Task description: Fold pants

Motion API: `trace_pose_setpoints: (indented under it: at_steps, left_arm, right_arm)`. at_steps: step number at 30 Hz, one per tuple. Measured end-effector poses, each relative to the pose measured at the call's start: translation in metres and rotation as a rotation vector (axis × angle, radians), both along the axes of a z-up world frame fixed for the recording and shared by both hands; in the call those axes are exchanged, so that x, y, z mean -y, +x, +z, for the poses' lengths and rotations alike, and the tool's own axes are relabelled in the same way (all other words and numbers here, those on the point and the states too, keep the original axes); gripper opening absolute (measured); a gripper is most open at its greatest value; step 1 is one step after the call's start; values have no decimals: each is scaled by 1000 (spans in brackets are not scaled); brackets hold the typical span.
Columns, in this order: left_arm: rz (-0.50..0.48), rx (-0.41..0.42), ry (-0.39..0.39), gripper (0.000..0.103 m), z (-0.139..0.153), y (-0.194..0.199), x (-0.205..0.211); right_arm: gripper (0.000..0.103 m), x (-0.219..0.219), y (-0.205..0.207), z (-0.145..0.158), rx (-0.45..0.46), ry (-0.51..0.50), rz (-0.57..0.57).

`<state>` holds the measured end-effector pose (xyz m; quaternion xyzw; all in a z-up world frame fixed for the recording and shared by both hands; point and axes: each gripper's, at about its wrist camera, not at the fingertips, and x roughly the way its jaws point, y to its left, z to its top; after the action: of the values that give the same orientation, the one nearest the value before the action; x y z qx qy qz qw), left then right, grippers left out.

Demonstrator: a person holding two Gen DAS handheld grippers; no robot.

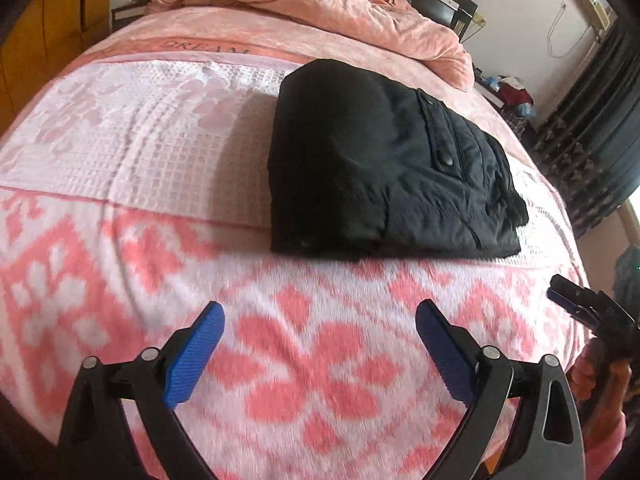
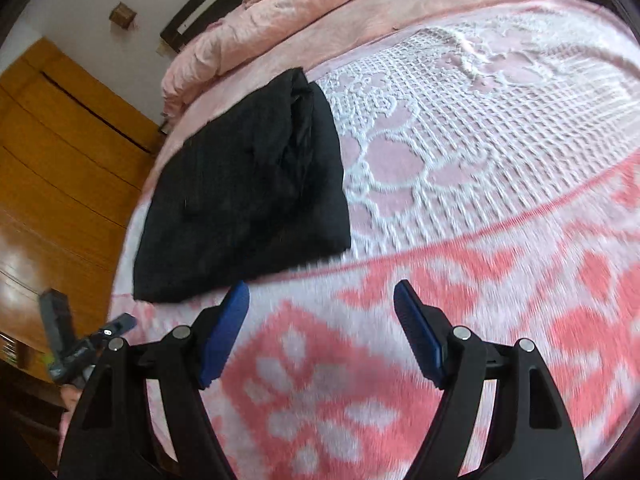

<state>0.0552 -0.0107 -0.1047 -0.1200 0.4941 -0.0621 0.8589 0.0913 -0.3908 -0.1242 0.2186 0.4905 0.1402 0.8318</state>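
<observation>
The black quilted pants (image 1: 384, 164), folded into a thick bundle on the pink floral bed blanket (image 1: 132, 140), lie ahead of my left gripper (image 1: 320, 320) and ahead-left of my right gripper (image 2: 322, 300), both with jaws apart, empty, neither clearly nearer.

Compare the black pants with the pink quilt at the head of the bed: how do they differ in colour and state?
The black pants are dark and plain; the pink quilt is pale pink. The pants lie folded into a compact, flat-topped bundle; the quilt is heaped in loose, rumpled folds. Both rest on the patterned bedspread, and neither is touched by the open left gripper or right gripper.
</observation>
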Motion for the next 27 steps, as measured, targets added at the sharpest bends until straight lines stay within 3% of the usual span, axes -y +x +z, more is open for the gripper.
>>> trace_pose_setpoints:
  at_steps: [4, 9, 16, 27]
  left_arm:
    - [3, 14, 69, 99, 13, -16, 10]
    - [4, 28, 104, 99, 34, -34, 19]
    - [-18, 76, 124, 99, 64, -57, 31]
    - [2, 155, 194, 99, 108, -91, 44]
  right_arm:
    - [91, -27, -29, 14, 35, -142, -7]
    - [100, -50, -53, 31, 69, -216, 13]
    - [100, -74, -82, 68, 114, -381, -16]
    - [100, -88, -114, 104, 146, -417, -24]
